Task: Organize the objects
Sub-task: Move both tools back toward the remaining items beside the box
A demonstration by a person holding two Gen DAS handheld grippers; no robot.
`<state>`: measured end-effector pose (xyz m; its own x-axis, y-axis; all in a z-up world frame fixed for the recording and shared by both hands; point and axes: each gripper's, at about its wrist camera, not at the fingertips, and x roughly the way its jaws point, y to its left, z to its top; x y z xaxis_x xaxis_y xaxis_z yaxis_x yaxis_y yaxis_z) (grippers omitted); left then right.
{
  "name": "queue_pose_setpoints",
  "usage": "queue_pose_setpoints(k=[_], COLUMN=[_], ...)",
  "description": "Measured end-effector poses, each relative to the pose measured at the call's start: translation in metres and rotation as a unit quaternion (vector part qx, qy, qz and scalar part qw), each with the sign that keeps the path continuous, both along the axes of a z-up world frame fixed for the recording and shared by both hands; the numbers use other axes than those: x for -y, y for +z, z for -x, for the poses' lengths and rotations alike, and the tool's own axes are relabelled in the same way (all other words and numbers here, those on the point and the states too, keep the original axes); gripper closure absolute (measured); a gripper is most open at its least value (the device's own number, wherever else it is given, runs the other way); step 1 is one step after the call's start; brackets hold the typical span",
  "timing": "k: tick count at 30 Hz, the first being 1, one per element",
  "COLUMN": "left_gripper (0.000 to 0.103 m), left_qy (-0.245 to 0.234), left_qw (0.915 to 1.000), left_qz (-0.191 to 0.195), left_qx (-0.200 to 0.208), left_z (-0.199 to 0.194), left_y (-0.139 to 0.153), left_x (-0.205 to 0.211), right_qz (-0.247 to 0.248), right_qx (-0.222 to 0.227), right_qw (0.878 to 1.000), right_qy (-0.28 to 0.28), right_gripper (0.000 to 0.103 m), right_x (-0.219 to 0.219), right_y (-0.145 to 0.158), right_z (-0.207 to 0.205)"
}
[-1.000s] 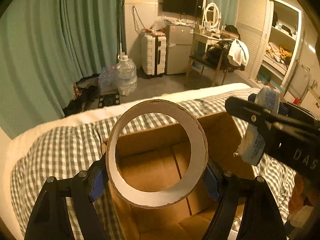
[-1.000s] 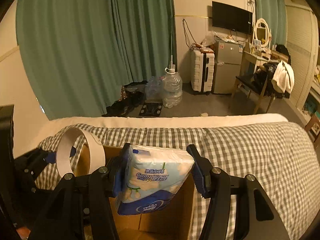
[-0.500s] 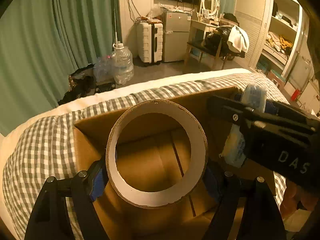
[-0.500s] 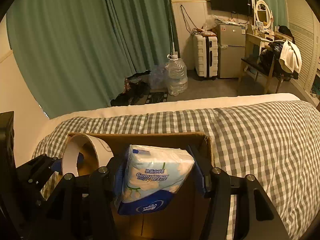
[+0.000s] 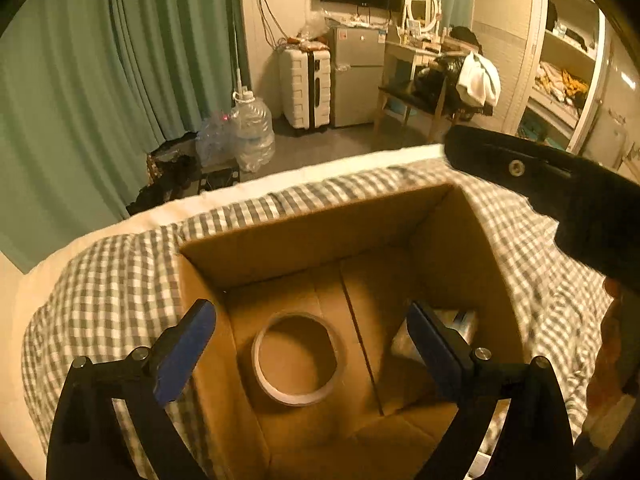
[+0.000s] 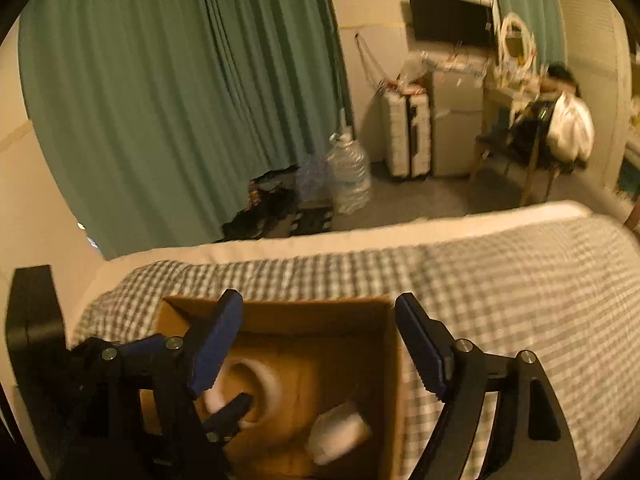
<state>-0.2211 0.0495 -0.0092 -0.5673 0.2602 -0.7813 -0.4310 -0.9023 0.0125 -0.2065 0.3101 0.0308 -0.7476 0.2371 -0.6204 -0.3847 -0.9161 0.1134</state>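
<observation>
An open cardboard box sits on the checked bed. A white cardboard ring lies flat on the box floor, left of centre. A tissue pack lies at the box's right side, partly hidden by my left gripper's right finger. My left gripper is open and empty above the box. In the right wrist view the box, the ring and the blurred tissue pack show below my right gripper, which is open and empty. The right gripper's body crosses the left view's right side.
The grey checked bedspread surrounds the box. Beyond the bed's far edge are green curtains, a large water bottle, a white suitcase, a small fridge, and a chair with clothes.
Both grippers opened. The ring dropped from my left gripper and the tissue pack from my right gripper; both now lie in the box. The right gripper has drawn up and away.
</observation>
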Motion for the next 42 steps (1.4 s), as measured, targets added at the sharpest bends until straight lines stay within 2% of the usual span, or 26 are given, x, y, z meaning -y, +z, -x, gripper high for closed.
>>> queue_pose_setpoints(k=[4, 9, 11, 15, 22, 27, 31, 42], left_gripper=[0.003, 0.002, 0.001, 0.001, 0.000, 0.000, 0.000, 0.000], left_qy=[0.013, 0.028, 0.037, 0.047, 0.059, 0.062, 0.066, 0.056], left_qw=[0.9997, 0.9986, 0.9977, 0.9962, 0.9938, 0.9940, 0.9951, 0.9976], left_qz=[-0.012, -0.026, -0.031, -0.038, -0.044, -0.049, -0.035, 0.033], left_qx=[-0.017, -0.036, -0.048, -0.063, -0.084, -0.075, -0.064, -0.022], left_z=[-0.019, -0.049, -0.066, -0.092, -0.131, -0.144, -0.146, -0.137], left_y=[0.031, 0.073, 0.090, 0.111, 0.126, 0.106, 0.072, -0.046], left_x=[0.015, 0.038, 0.047, 0.059, 0.074, 0.073, 0.065, 0.039], right_qz=[-0.018, -0.038, -0.037, -0.058, -0.092, -0.089, -0.076, -0.049], right_qx=[-0.015, -0.036, -0.050, -0.055, -0.046, -0.022, 0.011, 0.146], right_qw=[1.000, 0.999, 0.998, 0.997, 0.995, 0.996, 0.997, 0.988], right_qy=[-0.010, -0.014, -0.005, -0.001, 0.004, 0.016, 0.028, 0.030], right_gripper=[0.018, 0.016, 0.012, 0.007, 0.002, 0.002, 0.002, 0.002], right_x=[0.007, 0.023, 0.034, 0.056, 0.089, 0.096, 0.094, 0.074], right_y=[0.033, 0.079, 0.096, 0.120, 0.132, 0.111, 0.077, -0.069], right_z=[-0.021, -0.053, -0.070, -0.100, -0.144, -0.164, -0.171, -0.153])
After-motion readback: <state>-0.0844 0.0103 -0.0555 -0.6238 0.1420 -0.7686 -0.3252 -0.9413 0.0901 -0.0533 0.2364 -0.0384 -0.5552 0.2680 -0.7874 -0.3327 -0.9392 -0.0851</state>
